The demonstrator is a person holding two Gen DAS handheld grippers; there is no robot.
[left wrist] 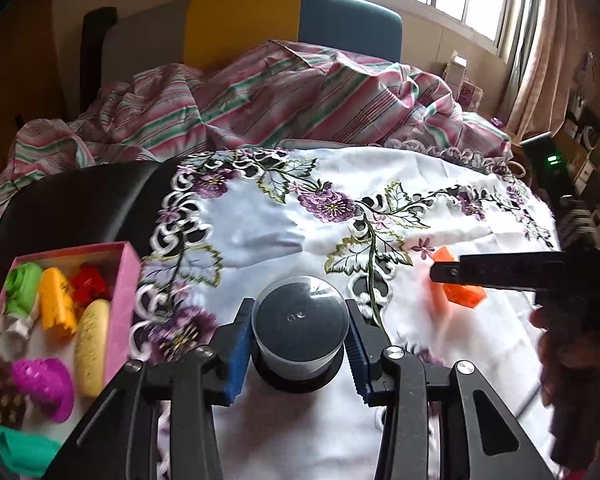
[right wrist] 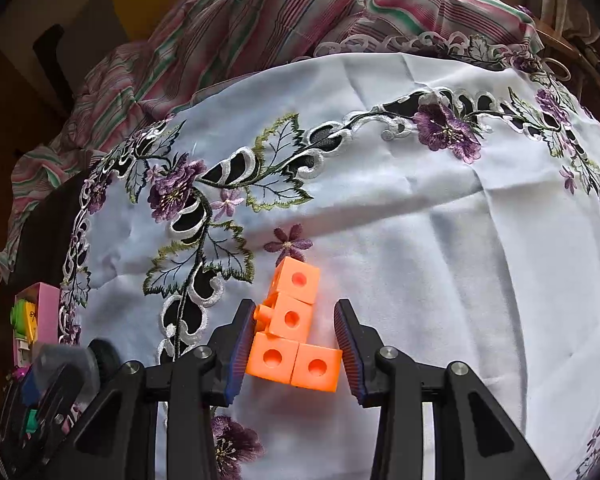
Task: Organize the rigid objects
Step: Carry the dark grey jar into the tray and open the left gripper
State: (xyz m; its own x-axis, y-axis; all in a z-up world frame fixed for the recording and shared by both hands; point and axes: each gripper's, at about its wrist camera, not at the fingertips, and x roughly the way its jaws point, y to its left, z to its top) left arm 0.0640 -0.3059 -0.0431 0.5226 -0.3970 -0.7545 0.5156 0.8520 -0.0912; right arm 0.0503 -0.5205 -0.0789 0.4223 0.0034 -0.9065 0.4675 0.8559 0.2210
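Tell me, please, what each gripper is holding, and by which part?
The left gripper clamps the lidded jar by its sides. The right gripper clamps the orange blocks across the bottom pair.

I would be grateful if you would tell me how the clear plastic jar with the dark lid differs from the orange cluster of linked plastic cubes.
The clear plastic jar with the dark lid is round and smooth; the orange cluster of linked plastic cubes is blocky, with a hole in each face. The jar is see-through and grey-black; the cubes are opaque bright orange. The jar sits between the left gripper jaws, the cubes between the right gripper jaws. Both are over the white embroidered cloth.
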